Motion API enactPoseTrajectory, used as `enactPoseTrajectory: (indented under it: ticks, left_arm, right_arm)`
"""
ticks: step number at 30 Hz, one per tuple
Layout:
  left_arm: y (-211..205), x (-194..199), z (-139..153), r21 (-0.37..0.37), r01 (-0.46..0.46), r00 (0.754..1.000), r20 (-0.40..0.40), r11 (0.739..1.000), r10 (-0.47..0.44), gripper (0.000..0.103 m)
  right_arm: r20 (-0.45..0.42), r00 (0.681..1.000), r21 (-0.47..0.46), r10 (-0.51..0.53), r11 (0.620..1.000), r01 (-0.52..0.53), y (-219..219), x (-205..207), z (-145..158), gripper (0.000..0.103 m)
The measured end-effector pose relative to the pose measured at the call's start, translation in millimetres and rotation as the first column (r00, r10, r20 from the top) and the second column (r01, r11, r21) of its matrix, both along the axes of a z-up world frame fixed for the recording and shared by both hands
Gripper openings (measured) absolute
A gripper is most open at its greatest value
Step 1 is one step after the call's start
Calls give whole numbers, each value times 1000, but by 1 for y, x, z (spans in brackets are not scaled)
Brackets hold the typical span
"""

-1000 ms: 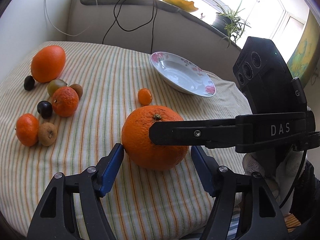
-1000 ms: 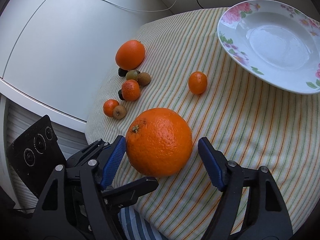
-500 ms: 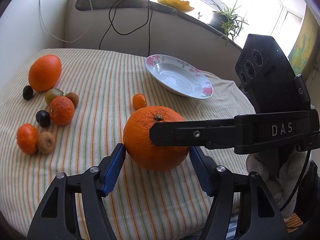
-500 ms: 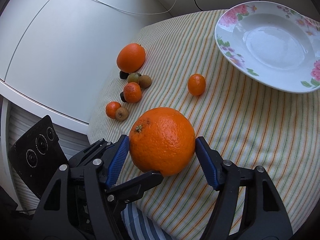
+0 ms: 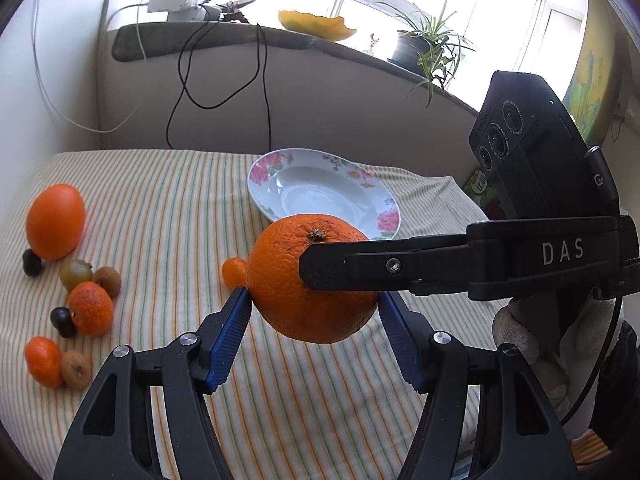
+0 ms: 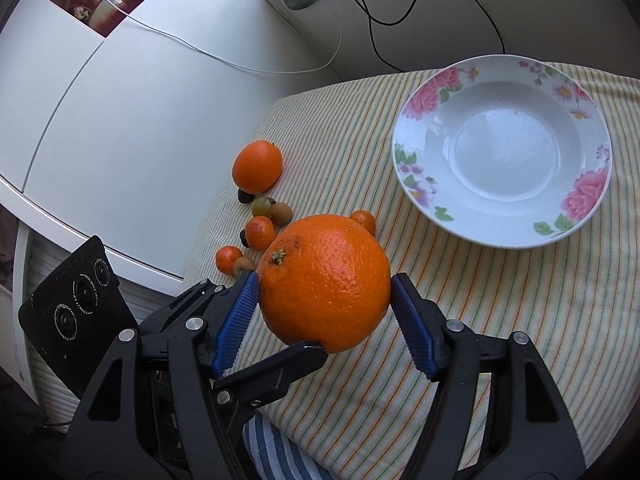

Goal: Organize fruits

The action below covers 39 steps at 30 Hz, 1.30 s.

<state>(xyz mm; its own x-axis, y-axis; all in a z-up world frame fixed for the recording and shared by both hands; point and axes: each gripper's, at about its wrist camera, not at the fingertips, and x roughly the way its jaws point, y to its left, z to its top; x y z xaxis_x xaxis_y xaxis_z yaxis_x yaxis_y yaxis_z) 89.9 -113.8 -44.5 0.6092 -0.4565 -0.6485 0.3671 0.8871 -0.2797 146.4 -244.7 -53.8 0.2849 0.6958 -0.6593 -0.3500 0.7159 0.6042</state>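
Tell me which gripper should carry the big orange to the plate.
Left, probably: both clamp the orange, but the plate lies straight ahead of the left gripper and off to one side of the right gripper.

Windowsill clutter above the striped cloth (image 5: 168,200)
A potted plant (image 5: 424,46) sits upper right, black cables (image 5: 224,80) hang down the wall at centre.

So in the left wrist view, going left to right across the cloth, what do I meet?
Large orange at the far left → mandarin beside the dark fruit → small orange fruit → big orange held between both grippers → floral plate's right rim → right gripper's body.
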Motion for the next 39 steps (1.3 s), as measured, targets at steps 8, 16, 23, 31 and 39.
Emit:
enactPoseTrajectory:
  ticks: [8,16,23,31,39]
  left_arm:
    - [-20,33,8,4,13,1000,28,1000,-13,66]
    - [-37,65,10,1,21,999,39,1000,-21,66]
    - [-48,96,1,-5,15,1000,21,1000,-15,66]
    - [-58,123,-11,3,-2,1000,6,1000,2,66]
    - [-70,130,-17,62,-1,1000,25,998,-1,64]
  right_arm:
    - [25,999,15,-35,999,35,-27,26,14,71]
    - [30,997,23,-66,998,65,-44,61,17,71]
    - [25,996,12,-82,997,82,-52,95,10,71]
    - [-5,996,21,-90,996,90,-58,131,-6,71]
    - [34,994,-54,-101,993,103,-51,148,-14,71]
